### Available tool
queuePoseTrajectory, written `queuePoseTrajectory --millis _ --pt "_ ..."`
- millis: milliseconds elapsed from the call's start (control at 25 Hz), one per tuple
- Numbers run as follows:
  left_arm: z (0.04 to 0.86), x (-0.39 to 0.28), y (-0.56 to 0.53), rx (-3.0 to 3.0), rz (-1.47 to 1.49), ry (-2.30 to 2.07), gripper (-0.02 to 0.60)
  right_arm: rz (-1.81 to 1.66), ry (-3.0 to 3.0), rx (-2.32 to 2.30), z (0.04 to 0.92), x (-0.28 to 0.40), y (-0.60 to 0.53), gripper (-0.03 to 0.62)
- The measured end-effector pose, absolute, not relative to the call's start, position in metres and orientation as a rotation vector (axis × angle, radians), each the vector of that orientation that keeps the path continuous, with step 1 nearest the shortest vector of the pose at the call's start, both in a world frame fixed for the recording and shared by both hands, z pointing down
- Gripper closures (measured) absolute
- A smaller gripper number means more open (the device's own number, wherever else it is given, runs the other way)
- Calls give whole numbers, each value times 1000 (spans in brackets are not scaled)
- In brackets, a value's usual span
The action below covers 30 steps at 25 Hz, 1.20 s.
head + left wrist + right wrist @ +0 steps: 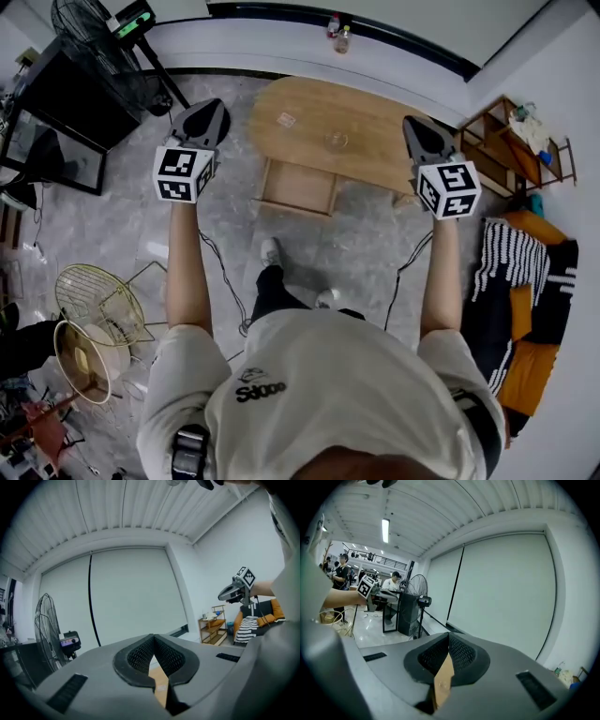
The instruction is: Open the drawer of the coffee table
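Note:
The oval wooden coffee table (375,117) stands on the floor ahead of me. Its drawer (298,187) sticks out of the near side, pulled open. I hold both grippers up at arm's length, high above the floor. My left gripper (202,117) is shut and holds nothing; it hangs left of the table. My right gripper (424,141) is shut and empty too, over the table's right end. In the left gripper view the jaws (153,637) meet, with the tabletop showing below them. The right gripper's jaws (449,635) also meet.
A standing fan (89,33) and a black cabinet (56,103) are at the far left. Wire fan guards (98,300) lie at my left. A wooden shelf (506,141) and an orange seat with striped cloth (525,281) line the right. A glass (336,141) sits on the table.

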<state>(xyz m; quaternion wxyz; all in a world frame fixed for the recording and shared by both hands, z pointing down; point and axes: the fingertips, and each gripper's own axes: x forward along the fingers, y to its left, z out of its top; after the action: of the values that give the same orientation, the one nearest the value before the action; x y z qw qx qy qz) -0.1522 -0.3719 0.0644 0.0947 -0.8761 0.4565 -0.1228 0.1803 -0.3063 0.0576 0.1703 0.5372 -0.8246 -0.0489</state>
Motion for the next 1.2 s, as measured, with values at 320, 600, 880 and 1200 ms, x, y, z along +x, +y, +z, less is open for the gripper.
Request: queuePoseTrajectory --millis 320,600,880,1200 --pt "38 -121 -274 -2548 -349 1411 563 -208 -2348 1494 36 214 -218 588" --pt "27 -120 -211 -2559 -321 1450 563 -251 -2379 1450 17 211 -170 588" --pt "10 -133 -180 -2550 -305 1412 563 -259 -2373 1470 8 199 -147 588" --pt "9 -178 -159 -2569 -333 1333 563 -248 -2337 1538 4 145 -125 588"
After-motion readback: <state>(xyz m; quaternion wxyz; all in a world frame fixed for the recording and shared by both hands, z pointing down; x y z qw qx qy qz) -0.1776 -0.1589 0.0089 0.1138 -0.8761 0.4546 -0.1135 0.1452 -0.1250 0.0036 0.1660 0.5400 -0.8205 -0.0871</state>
